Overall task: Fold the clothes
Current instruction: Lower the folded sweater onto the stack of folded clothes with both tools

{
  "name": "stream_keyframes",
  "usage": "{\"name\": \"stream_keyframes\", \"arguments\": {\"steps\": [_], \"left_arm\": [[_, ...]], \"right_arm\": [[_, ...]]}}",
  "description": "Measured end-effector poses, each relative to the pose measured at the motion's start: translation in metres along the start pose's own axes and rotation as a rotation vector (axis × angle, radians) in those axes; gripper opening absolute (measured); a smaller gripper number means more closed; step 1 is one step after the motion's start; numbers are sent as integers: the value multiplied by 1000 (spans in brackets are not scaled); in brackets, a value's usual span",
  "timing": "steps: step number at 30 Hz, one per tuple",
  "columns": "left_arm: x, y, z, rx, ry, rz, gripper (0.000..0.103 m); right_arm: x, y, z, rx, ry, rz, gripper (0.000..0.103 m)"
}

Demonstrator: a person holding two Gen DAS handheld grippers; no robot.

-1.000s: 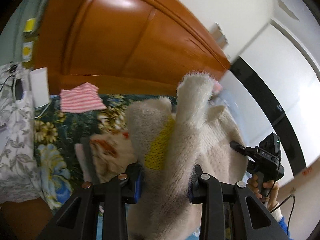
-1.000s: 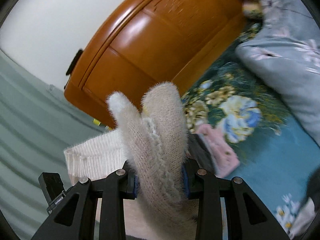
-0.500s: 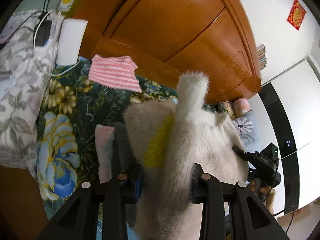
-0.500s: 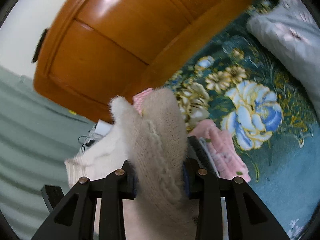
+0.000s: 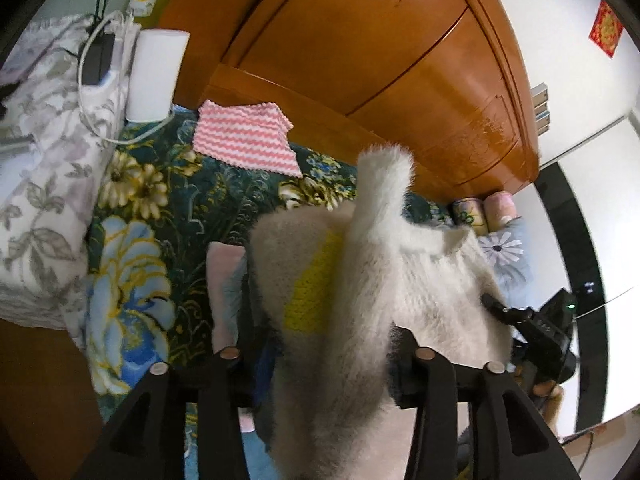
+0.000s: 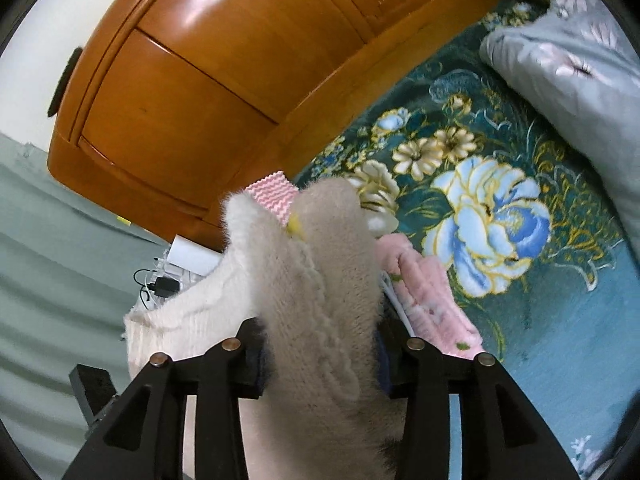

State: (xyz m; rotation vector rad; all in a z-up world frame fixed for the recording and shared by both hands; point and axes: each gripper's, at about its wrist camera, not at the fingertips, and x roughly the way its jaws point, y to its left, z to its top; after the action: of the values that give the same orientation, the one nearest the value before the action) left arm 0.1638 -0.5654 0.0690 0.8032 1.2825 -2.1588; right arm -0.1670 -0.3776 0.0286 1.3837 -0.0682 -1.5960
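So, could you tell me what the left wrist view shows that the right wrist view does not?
Only the left wrist view shows the red wall decoration, the yellow patch on the sweater and the right gripper. Only the right wrist view shows the green curtain. Both share the fluffy cream sweater between the jaws, which have just been opening, the wooden headboard, the pink striped cloth and the floral bedspread.

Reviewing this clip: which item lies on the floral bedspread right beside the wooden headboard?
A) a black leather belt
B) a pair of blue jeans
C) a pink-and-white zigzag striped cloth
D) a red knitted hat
C: the pink-and-white zigzag cloth lies flat on the floral bedspread against the wooden headboard.
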Motion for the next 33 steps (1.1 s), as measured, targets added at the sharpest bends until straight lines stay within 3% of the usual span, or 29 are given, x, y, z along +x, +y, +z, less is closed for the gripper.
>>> {"name": "stream_keyframes", "arguments": {"steps": [2,7,11,13,16,21,26,33], "left_arm": [[-8,-4,0,13,-33,43,61],[-38,-18,1,48,-140,120,62],[-67,-43,-7,164,-221,149,63],[-72,-61,-19,252,-236,151,64],[-62,-75,-36,345,-225,135,65],[-23,-69,-53,398,-143,178,65],[4,-52,-58,415,-120,265,65],[12,-53,-56,420,-109,261,67]], "right_arm": [[-6,5,0,-17,-6,-27,49],[-25,10,0,-28,-37,-55,50],[-54,27,-4,-88,-125,-91,50],[-67,45,-14,-178,-167,-108,50],[-68,73,-39,-344,-167,-121,52],[-37,87,-74,-450,-90,-105,52],[-4,85,-88,-478,-45,-127,53],[21,84,-91,-483,-31,-154,53]]}}
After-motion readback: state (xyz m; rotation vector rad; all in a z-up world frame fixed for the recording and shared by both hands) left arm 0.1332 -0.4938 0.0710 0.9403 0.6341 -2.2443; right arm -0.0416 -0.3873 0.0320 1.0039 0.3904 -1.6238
